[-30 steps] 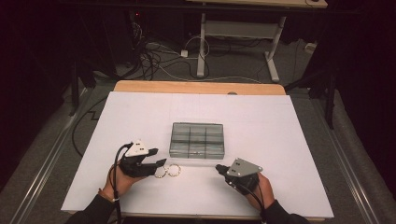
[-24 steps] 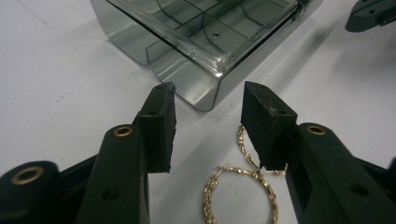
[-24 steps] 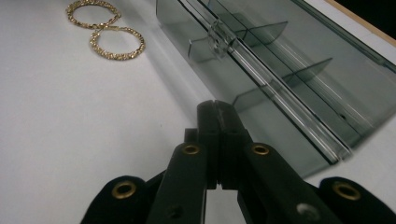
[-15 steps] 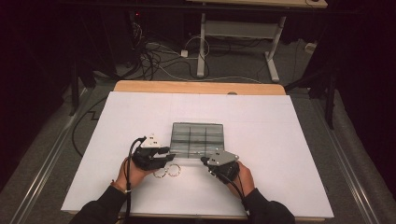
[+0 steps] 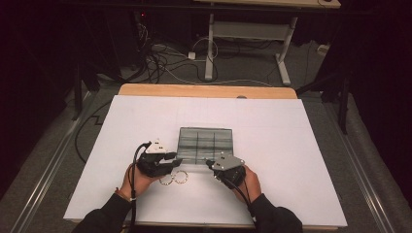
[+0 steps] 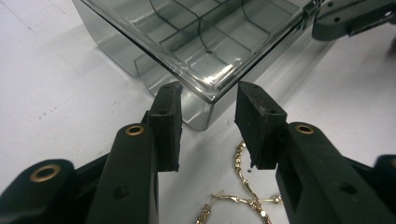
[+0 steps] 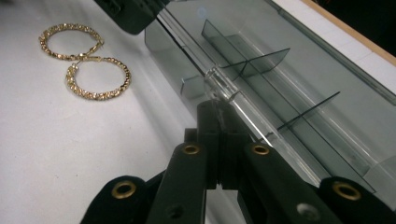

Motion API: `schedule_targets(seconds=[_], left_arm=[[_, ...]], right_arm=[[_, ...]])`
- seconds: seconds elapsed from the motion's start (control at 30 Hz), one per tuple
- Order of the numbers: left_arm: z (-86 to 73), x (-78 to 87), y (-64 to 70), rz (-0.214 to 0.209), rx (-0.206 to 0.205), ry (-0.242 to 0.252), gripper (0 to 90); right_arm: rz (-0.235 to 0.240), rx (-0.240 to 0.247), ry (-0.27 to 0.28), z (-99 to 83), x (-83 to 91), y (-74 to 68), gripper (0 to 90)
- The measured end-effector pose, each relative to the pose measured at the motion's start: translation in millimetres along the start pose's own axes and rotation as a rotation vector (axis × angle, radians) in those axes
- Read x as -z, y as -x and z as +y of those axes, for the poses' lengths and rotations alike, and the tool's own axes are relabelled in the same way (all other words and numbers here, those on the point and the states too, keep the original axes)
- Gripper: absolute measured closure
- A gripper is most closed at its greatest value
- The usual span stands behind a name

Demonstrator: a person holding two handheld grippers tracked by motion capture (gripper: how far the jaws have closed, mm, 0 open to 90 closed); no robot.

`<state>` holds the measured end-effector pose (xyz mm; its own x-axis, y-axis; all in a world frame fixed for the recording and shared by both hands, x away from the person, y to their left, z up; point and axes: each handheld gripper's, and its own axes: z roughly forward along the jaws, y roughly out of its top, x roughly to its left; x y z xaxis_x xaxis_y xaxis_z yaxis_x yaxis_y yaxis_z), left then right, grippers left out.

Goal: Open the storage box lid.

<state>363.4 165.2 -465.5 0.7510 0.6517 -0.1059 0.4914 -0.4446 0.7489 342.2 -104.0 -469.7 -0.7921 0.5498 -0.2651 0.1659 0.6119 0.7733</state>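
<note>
Smoky clear-plastic compartment box (image 5: pixel 206 144) mid-worktop (image 5: pixel 291 145), right tool (image 7: pixel 219 122) clenched on its front latch to unclip the lid, left tool (image 6: pixel 208 123) released astride its corner as brace, gold hoop earrings (image 7: pixel 86 63) beside.

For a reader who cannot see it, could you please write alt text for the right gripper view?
The right gripper's two black jaws are shut on the clear latch tab at the front edge of a smoky transparent plastic compartment box. Two gold hoop earrings lie touching on the white table, left of the box.
</note>
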Motion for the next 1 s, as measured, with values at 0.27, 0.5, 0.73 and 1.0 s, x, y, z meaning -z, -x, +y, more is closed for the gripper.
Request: schedule_targets(seconds=[0.27, 0.5, 0.73, 1.0], left_arm=[[0.3, 0.0, 0.7, 0.006, 0.009, 0.008, 59.5], [1.7, 2.1, 2.1, 0.006, 0.009, 0.025, 62.0], [2.6, 2.9, 1.8, 0.004, 0.013, 0.047, 62.9], [5.0, 5.1, 2.4, 0.006, 0.004, 0.073, 62.8]], right_arm=[[-0.018, -0.012, 0.008, -2.1, -1.6, 0.8, 90.0], [-0.019, -0.014, 0.015, -0.7, -2.0, -1.9, 90.0], [-0.021, -0.016, 0.031, -0.2, 5.1, 0.2, 85.5], [-0.108, 0.037, 0.129, 2.5, 45.8, 12.1, 72.6]])
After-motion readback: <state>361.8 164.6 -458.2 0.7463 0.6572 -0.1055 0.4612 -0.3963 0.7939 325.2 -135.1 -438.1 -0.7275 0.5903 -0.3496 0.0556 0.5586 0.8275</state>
